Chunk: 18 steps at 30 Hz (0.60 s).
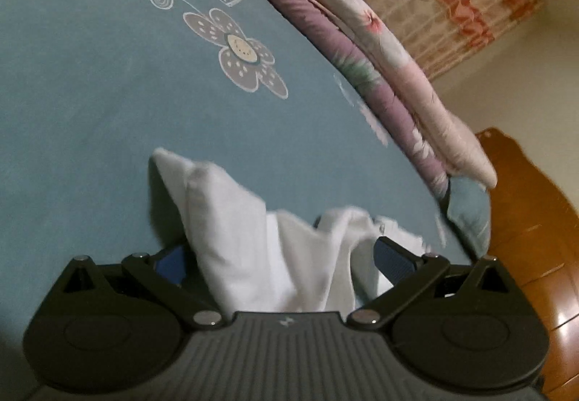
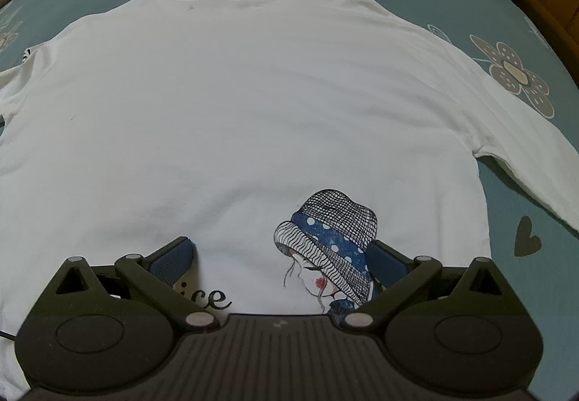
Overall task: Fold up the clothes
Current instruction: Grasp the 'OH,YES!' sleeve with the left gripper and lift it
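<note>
shirt, white, long-sleeved: lies flat and face-up on the bed, collar at 12 o'clock, one sleeve trailing toward 4 o'clock. body not yet folded, so most of the folding looks still to come. right claw: jaws spread wide over the hem print, gripping nothing. left claw: jaws apart, bunched white cloth standing between them; whether it is pinched cannot be told. hidden: hem under the claw housing, far sleeve cut off at 9 o'clock, printed word partly covered.
</note>
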Tool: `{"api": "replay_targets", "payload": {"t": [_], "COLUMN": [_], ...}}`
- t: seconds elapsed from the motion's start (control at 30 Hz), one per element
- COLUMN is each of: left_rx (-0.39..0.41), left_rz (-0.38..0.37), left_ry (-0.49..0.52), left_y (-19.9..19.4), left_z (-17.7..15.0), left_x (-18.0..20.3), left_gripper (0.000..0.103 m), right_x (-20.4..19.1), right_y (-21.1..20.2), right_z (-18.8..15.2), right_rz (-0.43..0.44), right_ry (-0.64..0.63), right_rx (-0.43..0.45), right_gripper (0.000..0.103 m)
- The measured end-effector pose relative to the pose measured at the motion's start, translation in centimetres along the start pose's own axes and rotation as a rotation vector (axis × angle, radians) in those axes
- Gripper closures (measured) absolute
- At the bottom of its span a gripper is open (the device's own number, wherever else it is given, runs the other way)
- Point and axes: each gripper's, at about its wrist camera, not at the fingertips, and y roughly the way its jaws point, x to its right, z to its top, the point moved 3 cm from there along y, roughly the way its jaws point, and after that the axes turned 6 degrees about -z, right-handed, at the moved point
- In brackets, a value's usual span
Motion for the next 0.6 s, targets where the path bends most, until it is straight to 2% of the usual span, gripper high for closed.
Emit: {"api": "replay_targets", "payload": {"t": [0.07,0.17,0.27,0.3,0.33,0.4,0.5,0.6], "left_rx": [0.013,0.032,0.056,0.057,0.057,0.046,0.056,0.101], "left_rz": [-0.019,-0.021,0.000,0.015,0.031,0.108,0.184,0.228], "left_ry": [-0.028,-0.039,-0.048,-0.059,-0.070,-0.039,0.060,0.101], "left_y": [0.1,-0.3,-0.9,-1.2,-1.4,-1.7,-2.4,-3.5], "left_z": [0.4,0.3,-0.1,0.0,0.0,0.2,0.5,1.9], "left_x": [-0.4,-0.8,-1.4,-1.7,-2.0,-2.0,-0.5,0.7], "left_gripper": [0.001,0.007,0.032,0.045,0.064,0.087,0.095,0.097], "right_x": [0.0,0.1,0.1,0.2,0.2,0.3,0.3,0.3], "right_y": [0.0,0.0,-0.1,-0.1,0.0,0.0,0.0,0.0], "right_z": [0.0,-0.1,-0.3,-0.3,-0.3,-0.2,-0.1,-0.1], "right_rz": [-0.002,-0.004,-0.004,-0.002,0.000,0.003,0.004,0.006], "right_ry": [0.005,0.014,0.022,0.023,0.023,0.023,0.021,0.021], "right_rx": [0.001,0.004,0.014,0.014,0.013,0.006,0.000,0.003], "right_gripper": [0.000,0.000,0.000,0.000,0.000,0.000,0.000,0.000]}}
